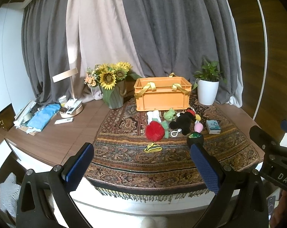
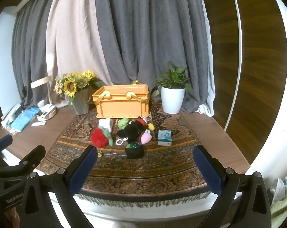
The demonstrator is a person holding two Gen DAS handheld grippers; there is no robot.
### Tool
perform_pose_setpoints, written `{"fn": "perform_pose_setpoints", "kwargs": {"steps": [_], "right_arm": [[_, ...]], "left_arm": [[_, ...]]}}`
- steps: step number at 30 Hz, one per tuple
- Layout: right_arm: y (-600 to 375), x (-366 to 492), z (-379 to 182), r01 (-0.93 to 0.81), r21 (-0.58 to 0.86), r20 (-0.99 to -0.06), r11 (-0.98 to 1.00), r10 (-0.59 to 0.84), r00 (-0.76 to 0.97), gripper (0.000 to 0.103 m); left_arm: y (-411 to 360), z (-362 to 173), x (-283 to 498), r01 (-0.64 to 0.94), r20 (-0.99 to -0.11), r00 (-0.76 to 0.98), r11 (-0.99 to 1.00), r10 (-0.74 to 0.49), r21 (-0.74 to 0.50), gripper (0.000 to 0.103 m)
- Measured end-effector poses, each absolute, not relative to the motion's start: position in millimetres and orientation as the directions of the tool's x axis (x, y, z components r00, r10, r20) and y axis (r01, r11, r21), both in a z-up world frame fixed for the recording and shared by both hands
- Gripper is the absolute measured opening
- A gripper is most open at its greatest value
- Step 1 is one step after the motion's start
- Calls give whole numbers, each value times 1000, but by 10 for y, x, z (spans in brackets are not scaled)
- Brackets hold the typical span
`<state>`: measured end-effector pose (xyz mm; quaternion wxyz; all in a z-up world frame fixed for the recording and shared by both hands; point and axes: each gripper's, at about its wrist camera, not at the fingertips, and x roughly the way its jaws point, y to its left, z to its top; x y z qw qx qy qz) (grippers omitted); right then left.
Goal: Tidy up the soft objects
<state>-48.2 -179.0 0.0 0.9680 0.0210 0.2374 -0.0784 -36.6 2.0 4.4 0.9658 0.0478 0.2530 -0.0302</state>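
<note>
Both claws hang wide open at the bottom of their frames with nothing between the pads: left claw [image 1: 141,163], right claw [image 2: 145,168]. They hover over the near edge of the patterned rug [image 2: 143,172] that covers the counter [image 1: 48,140]. Mid-frame on the rug is the pile of soft stuff: a black ball [image 2: 134,150] nearest, a red pom-pom [image 2: 99,136], a black mouse plush [image 2: 133,131], a pink heart [image 2: 146,138], a green frog [image 2: 123,122] and a small blue box [image 2: 164,138] off to the right. Right behind the pile is the orange crate [image 2: 122,102], open on top. Farther back, sunflowers [image 2: 75,84] upper left, potted plant [image 2: 173,96] upper right, grey curtains [image 2: 143,38] behind.
</note>
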Motion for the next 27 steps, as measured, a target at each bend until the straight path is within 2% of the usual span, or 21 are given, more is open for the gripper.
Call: {"fn": "perform_pose_setpoints", "kwargs": {"steps": [27], "right_arm": [[-1741, -536, -82, 180, 1, -498, 984, -156, 853, 102]], "left_arm": [[82, -116, -408, 109, -531, 845, 992, -56, 68, 103]]}}
